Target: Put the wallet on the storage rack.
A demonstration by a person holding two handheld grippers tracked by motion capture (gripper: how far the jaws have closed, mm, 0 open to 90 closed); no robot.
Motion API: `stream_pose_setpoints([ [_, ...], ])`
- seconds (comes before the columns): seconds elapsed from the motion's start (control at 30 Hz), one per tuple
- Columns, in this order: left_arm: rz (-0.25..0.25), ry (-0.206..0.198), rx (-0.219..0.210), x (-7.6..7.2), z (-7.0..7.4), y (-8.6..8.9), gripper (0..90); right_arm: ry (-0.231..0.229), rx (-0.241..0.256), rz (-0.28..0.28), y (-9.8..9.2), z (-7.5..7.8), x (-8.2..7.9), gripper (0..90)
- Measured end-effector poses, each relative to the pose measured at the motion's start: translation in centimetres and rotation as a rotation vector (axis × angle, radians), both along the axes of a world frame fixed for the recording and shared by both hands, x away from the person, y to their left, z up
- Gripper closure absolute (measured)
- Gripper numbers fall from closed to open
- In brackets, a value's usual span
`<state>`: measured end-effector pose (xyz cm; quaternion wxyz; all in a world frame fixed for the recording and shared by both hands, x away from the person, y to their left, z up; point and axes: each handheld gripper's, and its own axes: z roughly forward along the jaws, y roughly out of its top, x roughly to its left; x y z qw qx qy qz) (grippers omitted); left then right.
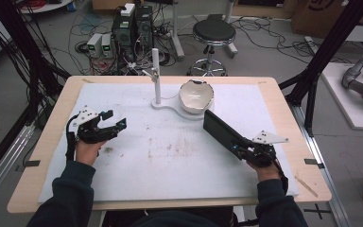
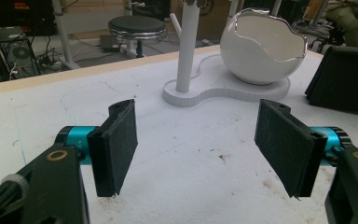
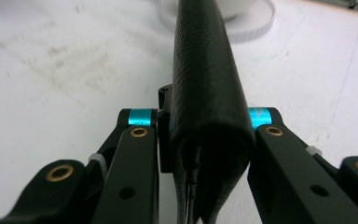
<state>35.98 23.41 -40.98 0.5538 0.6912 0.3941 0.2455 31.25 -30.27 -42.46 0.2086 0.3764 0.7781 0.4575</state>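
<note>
A: Status of the right gripper (image 1: 240, 149): jaws clamped on one end of a long black case (image 1: 221, 133). Which way does it run?

B: Forward from the jaws, clear of the white mat (image 1: 170, 156), its far end near the egg-shaped bowl (image 1: 195, 96) ahead. Holding by the end likely leaves the rest free for placing.

A: Left gripper (image 1: 108, 124)?

B: Jaws wide apart, nothing between them, low over the mat. The bowl and its stand post (image 1: 156, 75) lie ahead and to its right, well apart.

A: What does the right gripper view add?

B: The case (image 3: 205, 93) edge-on: textured skin, a seam at the near end, possibly a zip; blurred. The high view gives only a dark slab.

A: And the left gripper view?

B: The bowl's (image 2: 263, 49) jagged silvered rim, and the far end of the case (image 2: 345, 79) just beside the base (image 2: 214, 93).
</note>
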Motion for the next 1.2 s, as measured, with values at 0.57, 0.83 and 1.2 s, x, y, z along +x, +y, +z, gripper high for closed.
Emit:
stream_pose_setpoints([
  [0.57, -0.003, 0.006, 0.004, 0.1, -0.1, -0.1, 30.4, -0.144, 0.18, -0.014, 0.2, 3.2, -1.0, 72.7],
  [0.83, 0.006, -0.002, 0.002, 0.0, 0.0, 0.0, 30.5, -0.151, 0.161, 0.009, 0.6, 5.7, -0.6, 73.8],
  [1.2, 0.009, -0.003, -0.004, -0.1, 0.1, 0.2, 29.9, -0.181, 0.165, 0.039, 0.9, 9.6, 0.9, 73.7],
])
